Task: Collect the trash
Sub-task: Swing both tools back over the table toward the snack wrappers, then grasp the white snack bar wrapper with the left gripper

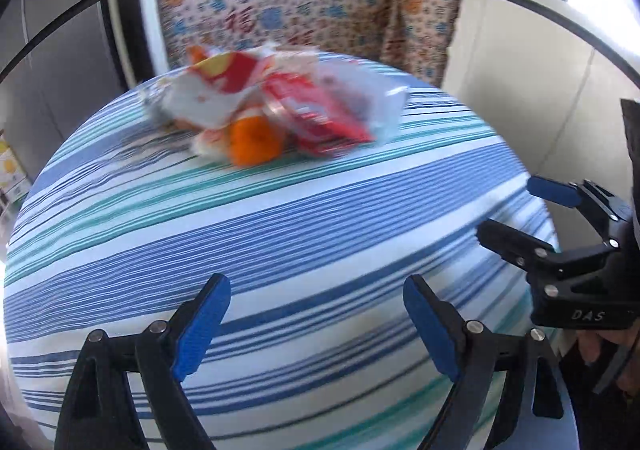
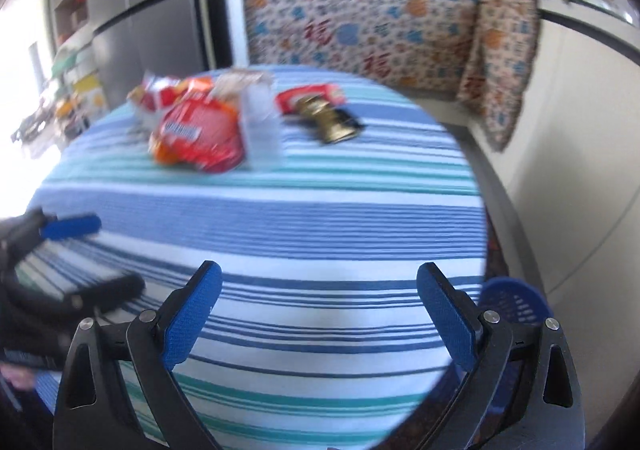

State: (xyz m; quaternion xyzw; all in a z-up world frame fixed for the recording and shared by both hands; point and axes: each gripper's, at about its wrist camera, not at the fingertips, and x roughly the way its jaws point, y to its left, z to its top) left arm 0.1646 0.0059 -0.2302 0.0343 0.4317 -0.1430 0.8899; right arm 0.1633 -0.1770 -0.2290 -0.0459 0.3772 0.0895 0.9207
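Observation:
A blurred pile of trash (image 1: 272,102) lies on the far side of the round striped table (image 1: 280,234): red and white snack bags, clear plastic and an orange piece (image 1: 252,144). The right wrist view shows a red snack bag (image 2: 200,134), clear plastic (image 2: 260,122), a red wrapper (image 2: 312,94) and a gold and black wrapper (image 2: 332,122). My left gripper (image 1: 316,326) is open and empty over the table's near side, well short of the pile. My right gripper (image 2: 320,314) is open and empty too, over the near edge. Each gripper appears in the other's view: right gripper (image 1: 516,210), left gripper (image 2: 108,256).
A blue perforated basket (image 2: 512,302) sits low beside the table at the right. Behind the table a patterned cloth (image 2: 360,22) covers a counter holding pots and pans. A grey fridge (image 2: 140,22) stands at the back left and a white cabinet (image 1: 520,70) at the right.

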